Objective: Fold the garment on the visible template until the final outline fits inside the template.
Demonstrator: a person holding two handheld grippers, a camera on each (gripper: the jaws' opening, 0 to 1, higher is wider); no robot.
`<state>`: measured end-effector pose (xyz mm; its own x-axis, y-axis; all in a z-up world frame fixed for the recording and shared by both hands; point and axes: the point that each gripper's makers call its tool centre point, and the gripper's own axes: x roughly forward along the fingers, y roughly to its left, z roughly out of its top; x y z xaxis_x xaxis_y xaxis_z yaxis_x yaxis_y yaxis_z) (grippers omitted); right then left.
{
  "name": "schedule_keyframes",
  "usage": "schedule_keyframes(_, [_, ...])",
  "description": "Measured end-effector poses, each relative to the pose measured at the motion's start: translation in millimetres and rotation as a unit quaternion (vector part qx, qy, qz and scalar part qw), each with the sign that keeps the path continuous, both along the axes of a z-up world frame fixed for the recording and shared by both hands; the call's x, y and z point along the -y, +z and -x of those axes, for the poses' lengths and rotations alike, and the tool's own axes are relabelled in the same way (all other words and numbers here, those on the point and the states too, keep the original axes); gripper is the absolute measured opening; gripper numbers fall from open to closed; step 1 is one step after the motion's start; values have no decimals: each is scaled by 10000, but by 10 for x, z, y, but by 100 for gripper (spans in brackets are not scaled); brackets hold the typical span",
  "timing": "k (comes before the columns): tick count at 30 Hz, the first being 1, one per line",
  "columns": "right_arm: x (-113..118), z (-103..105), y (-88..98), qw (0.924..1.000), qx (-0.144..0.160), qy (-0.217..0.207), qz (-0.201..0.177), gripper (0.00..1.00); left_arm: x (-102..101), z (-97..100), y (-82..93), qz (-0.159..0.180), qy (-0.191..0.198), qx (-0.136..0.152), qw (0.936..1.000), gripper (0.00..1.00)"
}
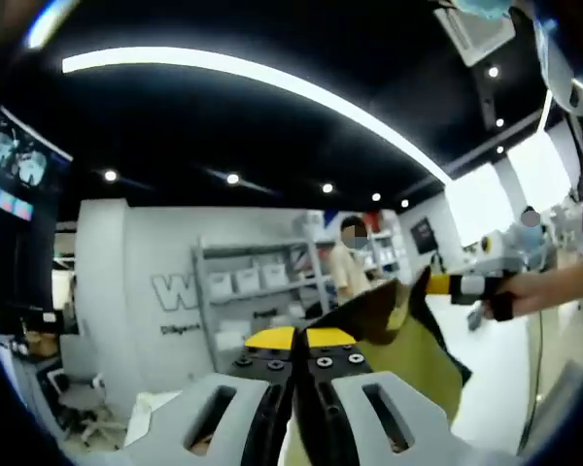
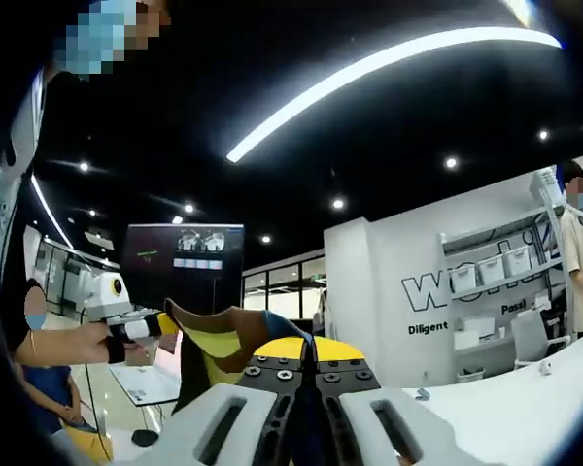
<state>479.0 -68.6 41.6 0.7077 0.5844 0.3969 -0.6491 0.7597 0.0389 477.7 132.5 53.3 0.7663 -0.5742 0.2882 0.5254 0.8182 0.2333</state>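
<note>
The garment (image 1: 408, 349) is olive-yellow with dark brown parts and hangs in the air, stretched between my two grippers. In the left gripper view my left gripper (image 1: 299, 340) has its yellow-tipped jaws pressed together on one end of the cloth. The right gripper (image 1: 439, 284) comes in from the right in a person's hand, pinching the other end. In the right gripper view my right gripper (image 2: 306, 349) is shut on the garment (image 2: 219, 340), and the left gripper (image 2: 163, 324) grips it at the left. I see no template.
Both views point up at a dark ceiling with light strips. A shelf rack with white boxes (image 1: 248, 286) stands by a white lettered wall, with a person (image 1: 350, 262) beside it. A white table (image 2: 525, 408) lies lower right. An office chair (image 1: 83, 408) is lower left.
</note>
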Motion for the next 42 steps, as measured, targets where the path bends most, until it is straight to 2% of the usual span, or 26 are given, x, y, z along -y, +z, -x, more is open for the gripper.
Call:
schedule_keyframes(1, [18,33,24,10000,15,1,3,0,-6,4,27,-172,2,77,9998,0])
schedule_keyframes(3, [56,117,93,10000,69,-7,-61,0,18,102,114,-148,-22,128,9998,0])
schedule_keyframes(4, [95,220,187,9996,148,29,-234,0,35,203,180,-43,-121,253,9996,0])
schedule_keyframes(7, [152,375,291,9993,249,42,-293,0,72,397,265,111,-192,346,9992,0])
schedule_keyframes(10, [175,464,328,9992,309,3,-253,0,72,574,286,227,-37,348,9991,0])
schedule_keyframes(12, [166,486,314,9993,301,39,-224,0,87,611,234,177,41,277,9995,0])
schedule_keyframes(13, [142,469,232,9997,226,46,-19,0,121,636,152,53,33,200,9998,1])
schedule_keyframes(15, [113,443,123,9998,116,74,128,0,138,625,38,-19,31,78,10000,1])
schedule_keyframes(17, [112,353,-98,9995,-143,-16,293,0,162,563,-181,-78,-23,-207,9998,1])
schedule_keyframes(20, [106,329,-163,9992,-213,-34,332,0,155,529,-257,-100,17,-306,9995,1])
schedule_keyframes(21, [106,300,-221,9991,-262,-39,323,0,158,494,-331,-193,48,-351,9992,1])
schedule_keyframes(22, [101,248,-319,9989,-390,-31,269,0,171,423,-509,-279,67,-666,9974,1])
schedule_keyframes(25, [52,67,-535,9966,-612,23,543,0,124,196,-777,-313,195,-1019,9941,1])
schedule_keyframes(34, [-9,-445,-747,9943,-728,54,775,0,-20,-346,-1015,-436,311,-1215,9911,1])
schedule_keyframes(38, [-71,-682,-903,9914,-798,75,1037,0,-149,-665,-1220,-365,527,-1456,9873,1])
schedule_keyframes(39, [-43,-798,-984,9910,-832,80,1047,0,-162,-694,-1239,-356,530,-1468,9871,1])
schedule_keyframes(42, [-38,-922,-1081,9900,-918,73,1069,0,-172,-849,-1374,-386,567,-1600,9847,1])
